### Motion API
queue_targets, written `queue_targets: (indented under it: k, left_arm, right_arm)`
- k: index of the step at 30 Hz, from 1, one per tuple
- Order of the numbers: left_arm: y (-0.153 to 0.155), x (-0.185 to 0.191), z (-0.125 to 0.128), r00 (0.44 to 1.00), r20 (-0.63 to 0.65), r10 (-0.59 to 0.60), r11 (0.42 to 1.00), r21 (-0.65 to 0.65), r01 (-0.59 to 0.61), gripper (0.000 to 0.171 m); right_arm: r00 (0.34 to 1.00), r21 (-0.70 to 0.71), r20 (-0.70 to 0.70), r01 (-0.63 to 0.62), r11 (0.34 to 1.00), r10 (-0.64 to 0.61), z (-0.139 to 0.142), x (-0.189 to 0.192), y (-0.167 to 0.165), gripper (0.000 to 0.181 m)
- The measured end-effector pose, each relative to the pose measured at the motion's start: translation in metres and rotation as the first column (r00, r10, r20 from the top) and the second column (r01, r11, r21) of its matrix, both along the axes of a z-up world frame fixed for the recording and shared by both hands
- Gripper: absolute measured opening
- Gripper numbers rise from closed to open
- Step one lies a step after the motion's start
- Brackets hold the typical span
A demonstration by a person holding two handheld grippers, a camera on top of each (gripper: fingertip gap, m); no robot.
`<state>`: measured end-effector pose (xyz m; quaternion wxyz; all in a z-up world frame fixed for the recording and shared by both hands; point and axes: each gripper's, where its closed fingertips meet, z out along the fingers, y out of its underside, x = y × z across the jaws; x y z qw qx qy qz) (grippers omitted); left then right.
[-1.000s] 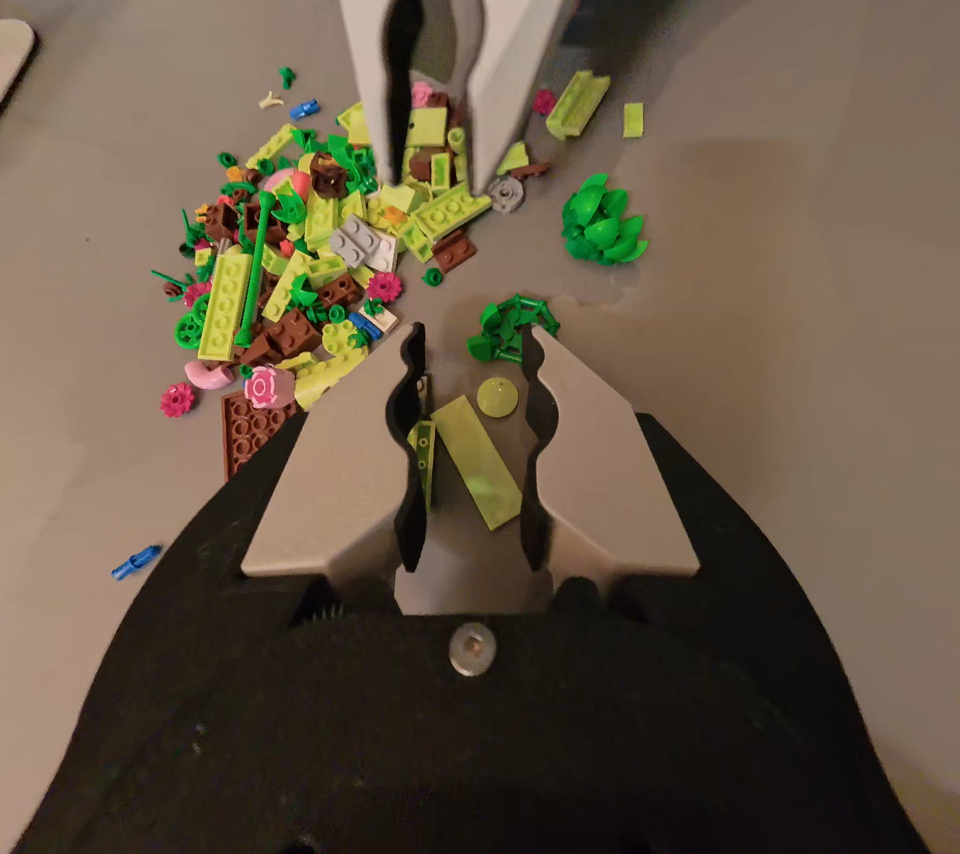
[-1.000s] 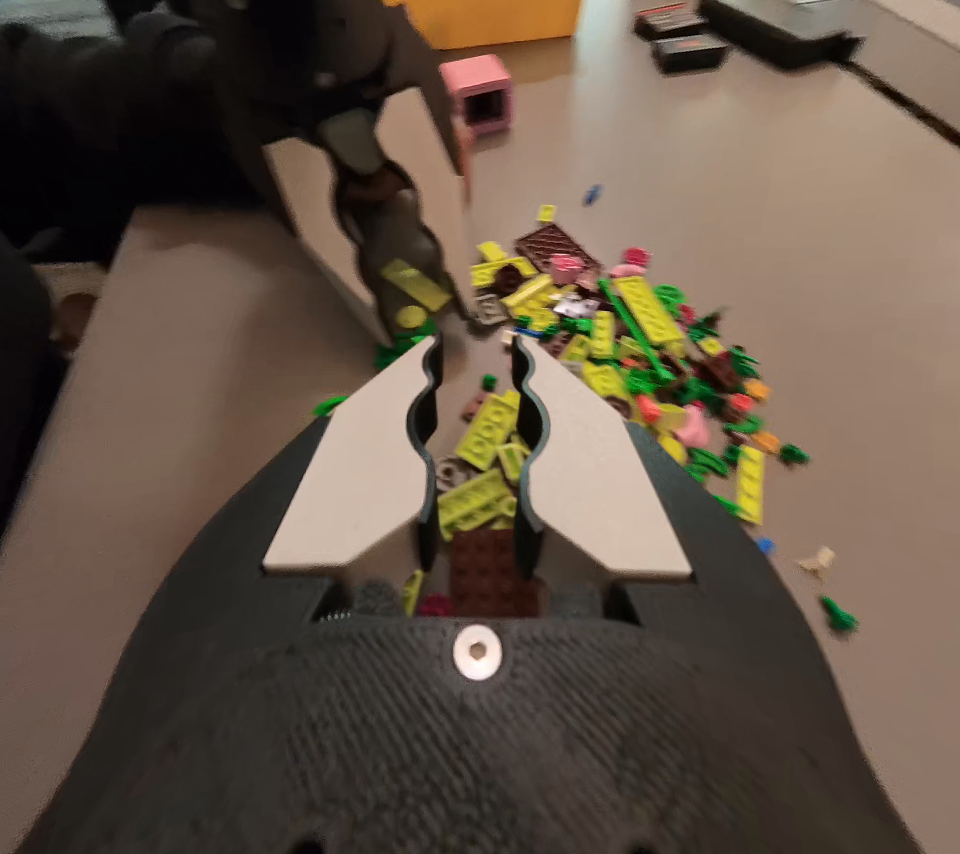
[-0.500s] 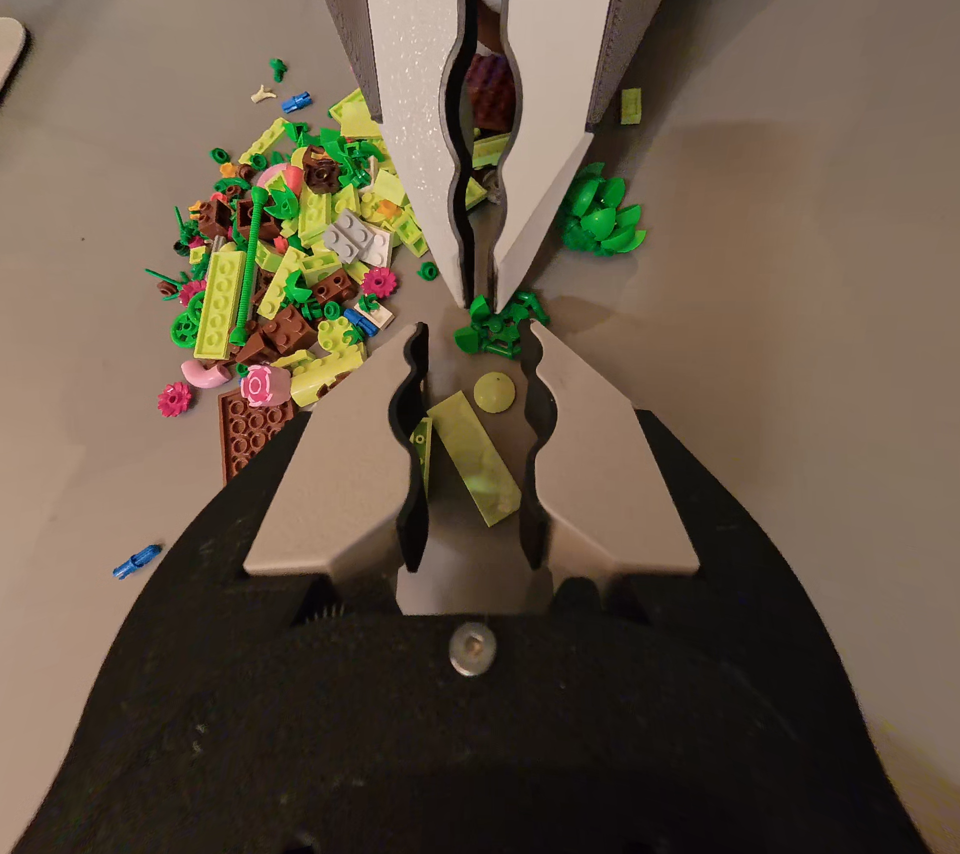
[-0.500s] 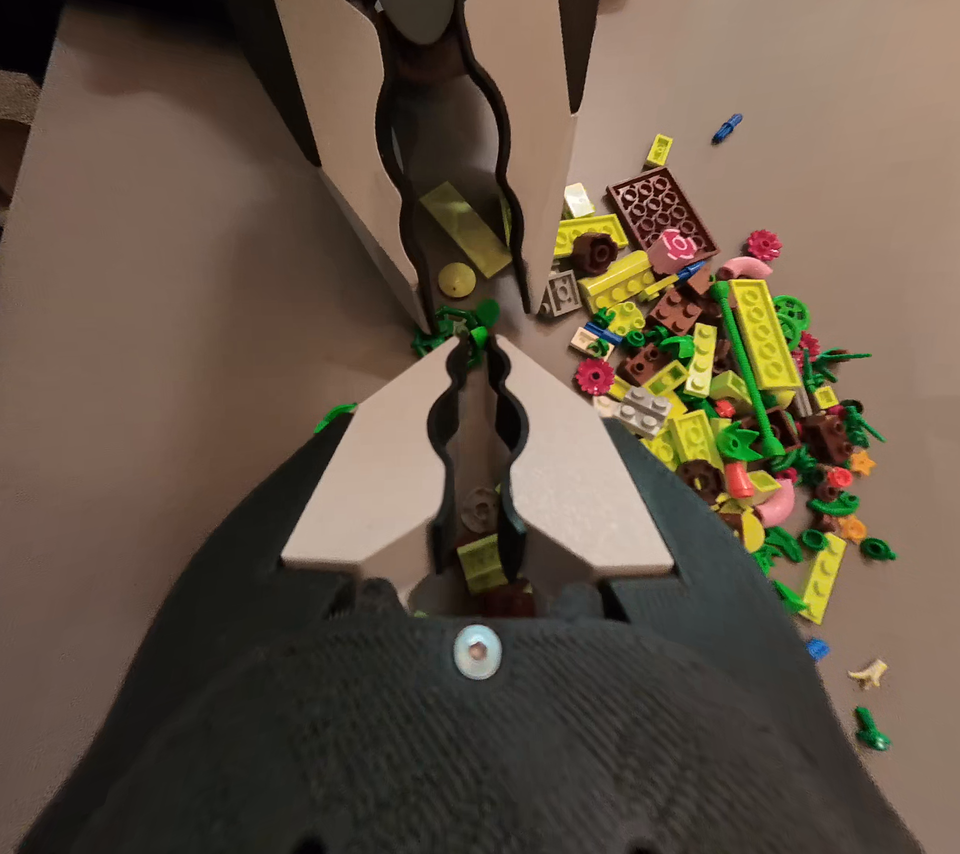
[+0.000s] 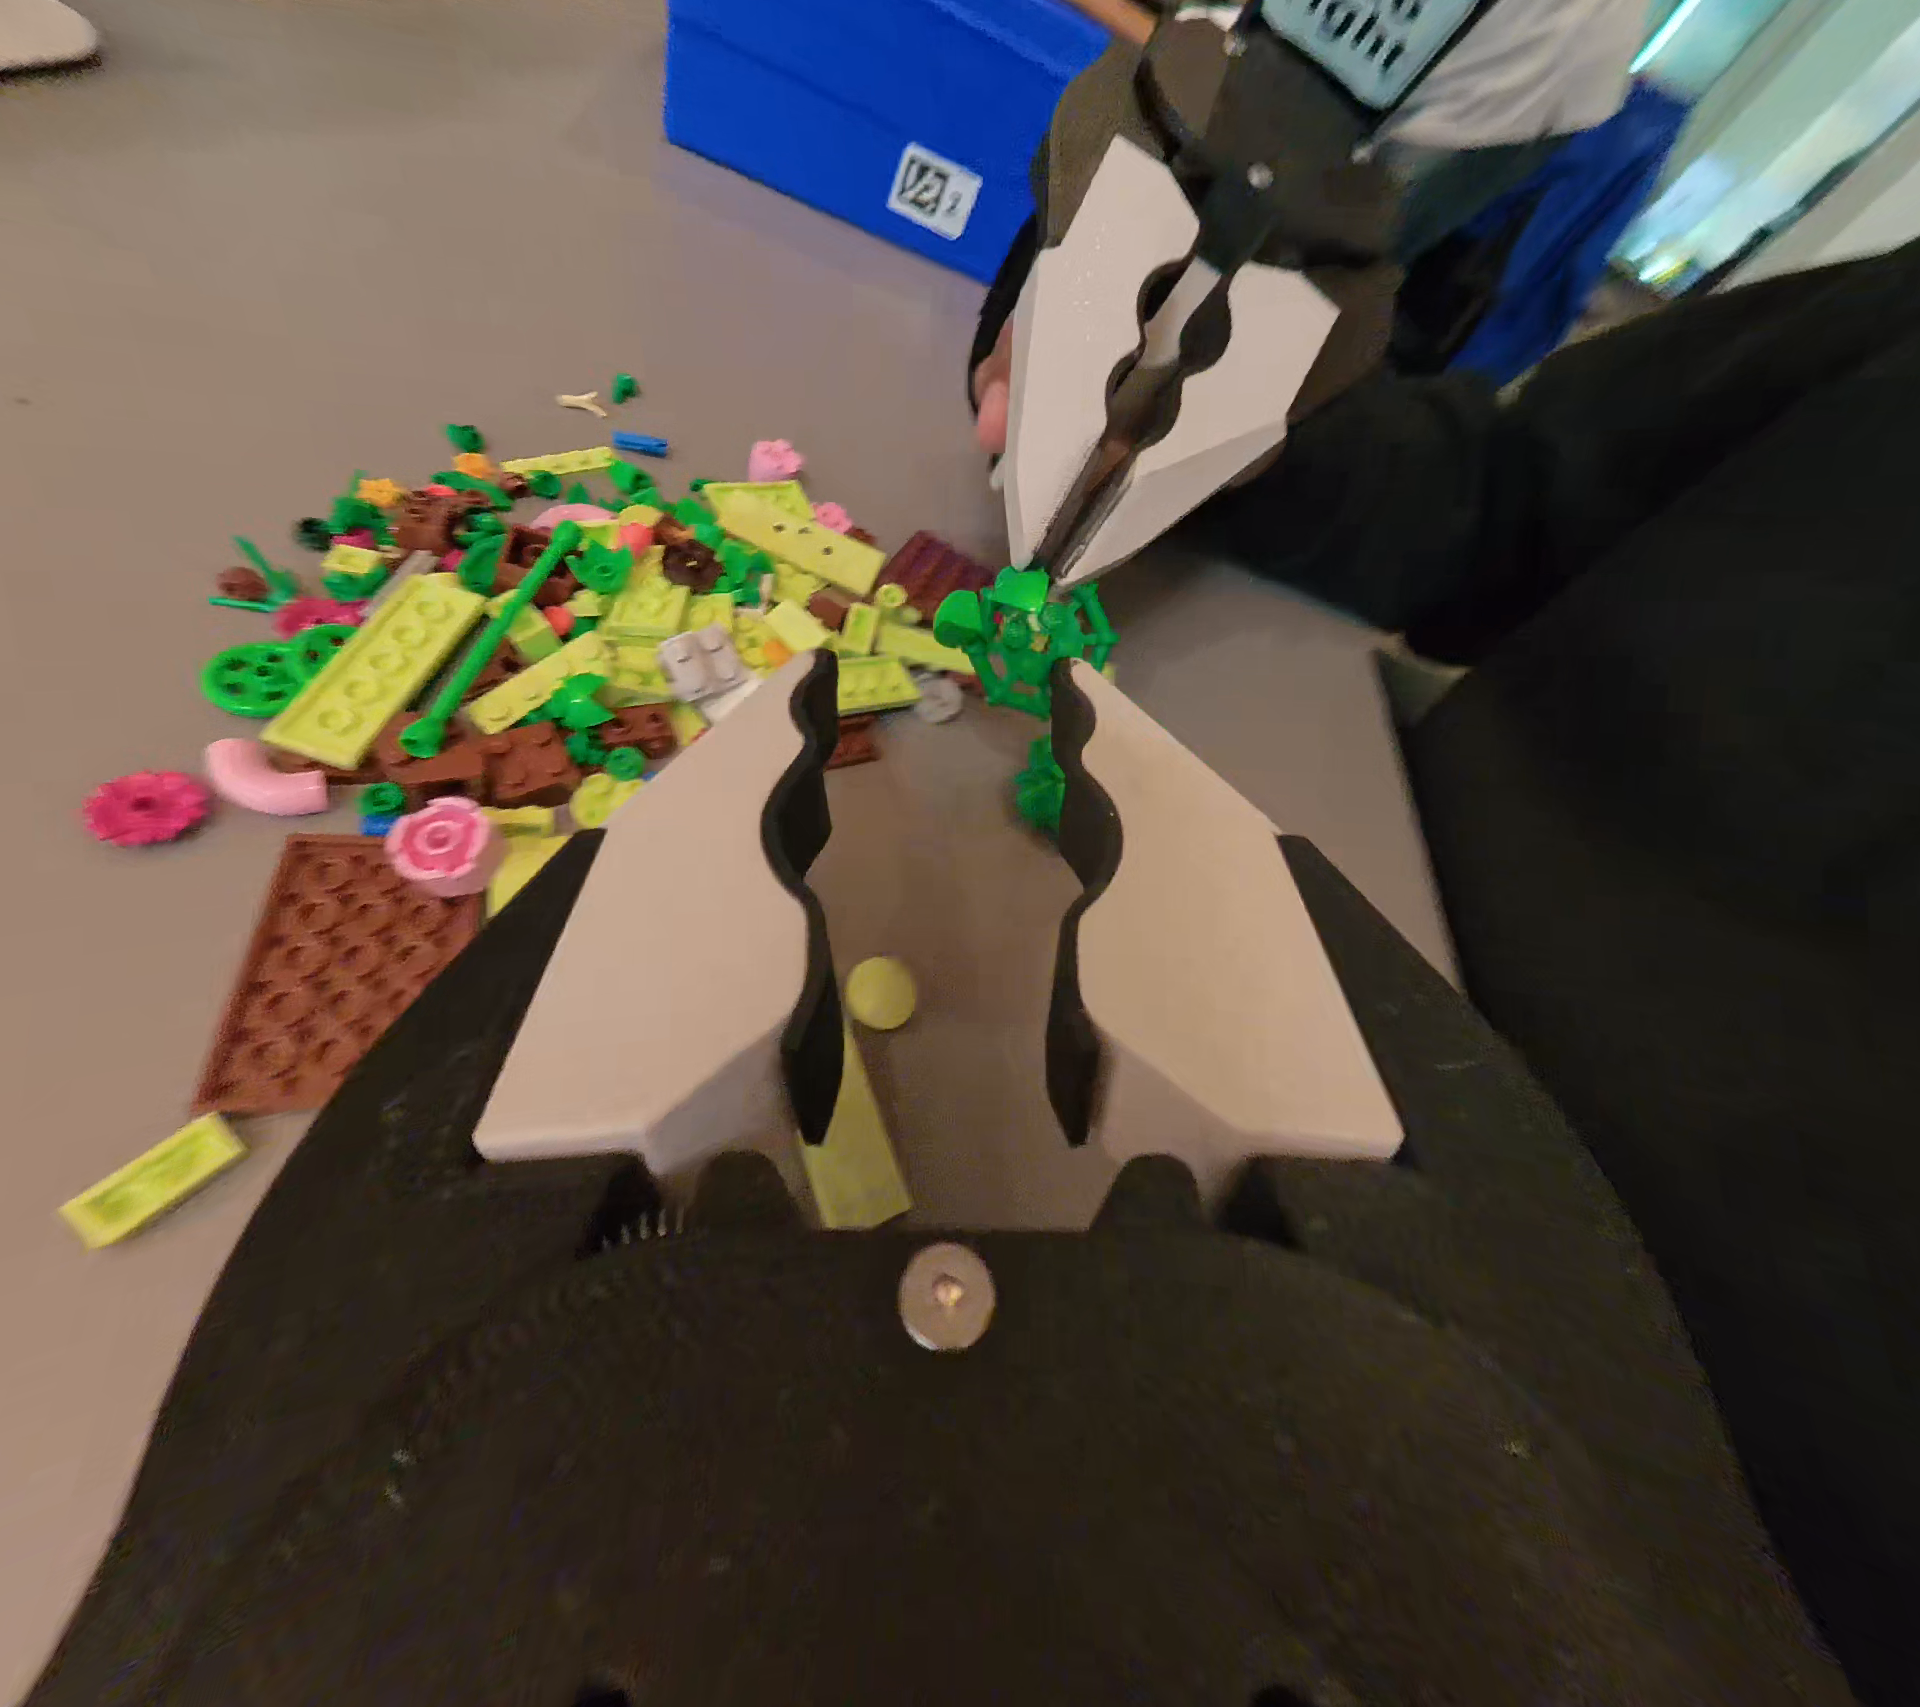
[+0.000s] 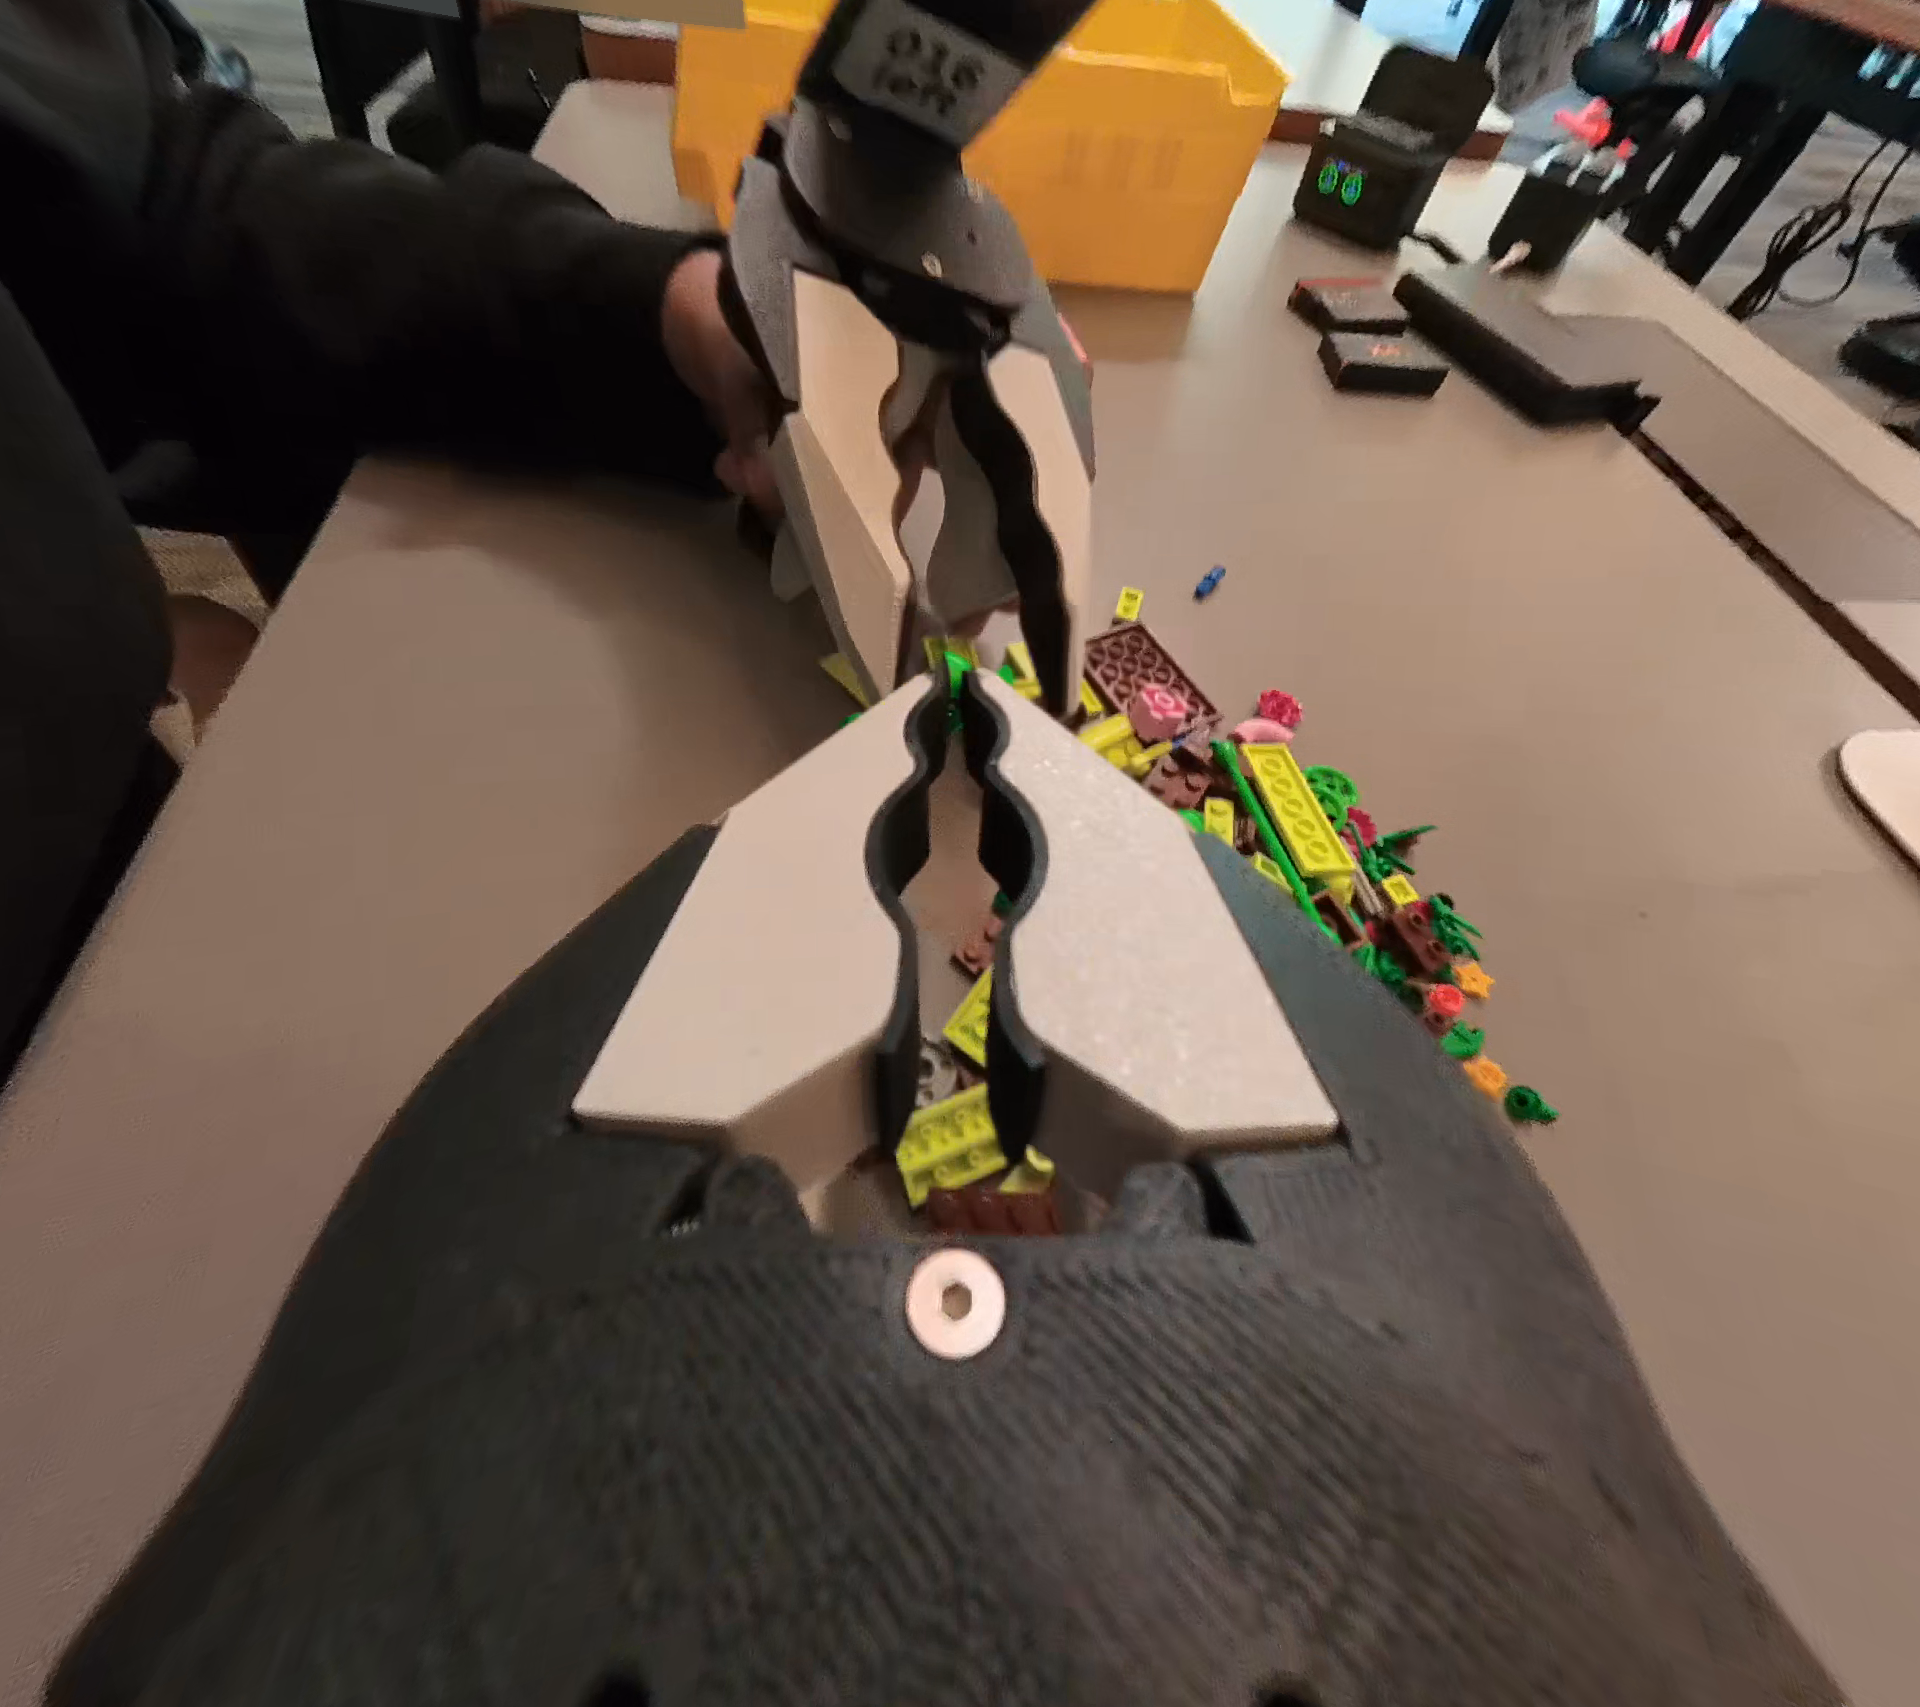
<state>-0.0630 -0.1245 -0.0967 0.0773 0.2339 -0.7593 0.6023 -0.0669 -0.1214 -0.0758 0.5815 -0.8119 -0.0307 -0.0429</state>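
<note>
**A:** What has the right gripper (image 6: 956,696) got?

**B:** Its jaws are pinched almost together on a green leaf cluster (image 5: 1023,634), caught only at the very tips. In the left wrist view that gripper comes in from 1 o'clock, pointing down.

**A:** Is the cluster on the table (image 5: 312,255)?

**B:** I cannot tell whether it touches or hangs just above. It sits at the pile's (image 5: 540,639) 3 o'clock edge.

**A:** And the left gripper (image 5: 945,681)?

**B:** Spread wide, holding nothing. The cluster is just beyond its tips, at about 1 o'clock, near the right finger. Another green bit (image 5: 1039,790) lies against that finger's inner edge.

**A:** Anything between its fingers?

**B:** A lime disc (image 5: 881,992) and a lime strip (image 5: 857,1148) show on the table in the gap, toward 6 o'clock. Neither looks gripped.

**A:** Around it?

**B:** A brown plate (image 5: 332,961) at 8 o'clock with a pink flower (image 5: 442,847) at its corner. A blue bin (image 5: 852,68) stands at 12 o'clock, well apart. The right wrist view shows a yellow bin (image 6: 1143,151) behind the left gripper.
</note>
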Motion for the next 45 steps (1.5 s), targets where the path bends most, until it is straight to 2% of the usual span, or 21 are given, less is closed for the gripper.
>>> queue_targets:
  k: [3,6,7,8,9,10,11,12,14,17,21,28,30,32,34,35,36,38,39,45]
  left_arm:
    - [-0.006,-0.011,0.015,0.984,-0.148,-0.095,0.982,-0.175,0.068,0.037]
    - [-0.008,-0.018,0.035,0.938,-0.269,-0.217,0.918,-0.383,0.103,0.029]
    - [-0.008,-0.019,0.043,0.923,-0.286,-0.257,0.889,-0.445,0.109,0.018]
    - [-0.006,-0.02,0.05,0.913,-0.287,-0.289,0.858,-0.502,0.114,0.0]
    - [-0.004,-0.019,0.054,0.909,-0.291,-0.298,0.84,-0.532,0.105,0.0]
    - [-0.005,-0.018,0.052,0.909,-0.301,-0.288,0.847,-0.522,0.096,0.0]
    - [-0.006,-0.015,0.045,0.92,-0.302,-0.25,0.878,-0.471,0.084,0.0]
    - [-0.005,-0.007,0.036,0.946,-0.279,-0.168,0.917,-0.396,0.046,0.0]
    - [0.002,0.006,0.03,0.984,-0.175,-0.035,0.953,-0.302,-0.019,0.0]
    - [0.013,0.017,0.037,0.994,-0.084,0.065,0.957,-0.277,-0.086,0.0]
    - [0.022,0.023,0.042,0.992,-0.03,0.119,0.956,-0.267,-0.123,0.0]
    - [0.019,0.019,0.036,0.994,0.003,0.111,0.973,-0.205,-0.108,0.0]
    - [0.018,0.014,0.024,0.997,0.013,0.08,0.993,-0.093,-0.079,0.0]
    - [0.022,0.004,0.008,1.0,0.02,0.022,0.996,0.084,-0.023,0.004]
    - [0.029,0.001,0.0,0.995,0.094,0.022,0.978,0.206,-0.041,0.007]
    - [0.029,-0.002,-0.002,0.991,0.136,0.014,0.974,0.221,-0.044,0.008]
    - [0.026,-0.006,-0.007,0.988,0.153,-0.013,0.972,0.232,-0.023,0.011]
    - [0.025,-0.02,-0.027,0.988,0.114,-0.108,0.941,0.334,0.065,0.031]
    - [0.025,-0.025,-0.034,0.983,0.114,-0.144,0.924,0.371,0.092,0.035]
    - [0.018,-0.027,-0.024,0.961,0.223,-0.161,0.935,0.345,0.077,0.043]
  right_arm:
    - [1.0,0.075,0.022,-0.019,0.997,0.017,0.015,-0.005,-0.002,0.0]
    - [0.999,0.158,0.026,-0.039,0.987,0.035,0.032,-0.01,-0.004,0.0]
    - [0.999,0.17,0.024,-0.041,0.985,0.038,0.034,-0.011,-0.005,0.0]
    - [0.999,0.167,0.025,-0.037,0.985,0.034,0.034,-0.01,-0.005,0.0]
    - [0.999,0.156,0.029,-0.028,0.987,0.024,0.031,-0.008,-0.004,0.0]
    - [0.999,0.14,0.032,-0.015,0.99,0.011,0.027,-0.005,-0.004,0.0]
    - [1.0,0.123,0.031,-0.006,0.992,0.002,0.022,-0.003,-0.004,0.0]
    - [1.0,0.109,0.027,0.002,0.994,-0.005,0.018,-0.001,-0.003,0.0]
    - [1.0,0.07,0.014,0.023,0.997,-0.024,0.009,0.004,-0.002,0.0]
    - [0.999,-0.003,0.017,0.041,0.999,-0.041,-0.005,0.007,-0.002,0.0]
    - [0.999,-0.063,0.032,0.038,0.997,-0.036,-0.018,0.005,0.001,0.002]
    - [0.999,-0.121,0.009,0.035,0.992,-0.034,-0.029,0.003,0.004,0.012]
    - [0.999,-0.121,-0.003,0.043,0.992,-0.043,-0.03,0.005,0.003,0.012]
    - [0.998,-0.117,-0.007,0.059,0.991,-0.061,-0.029,0.009,0.002,0.012]
    - [0.997,-0.108,-0.021,0.066,0.992,-0.068,-0.028,0.011,0.001,0.011]
    - [0.997,-0.103,-0.03,0.066,0.992,-0.069,-0.028,0.012,0.001,0.011]
    - [0.997,-0.101,-0.039,0.065,0.993,-0.069,-0.028,0.012,0.001,0.011]
    - [0.997,-0.107,-0.049,0.06,0.992,-0.066,-0.03,0.011,0.0,0.011]
    - [0.997,-0.111,-0.048,0.061,0.992,-0.067,-0.031,0.012,0.0,0.011]
    - [0.997,-0.107,-0.05,0.055,0.993,-0.06,-0.031,0.01,0.0,0.011]
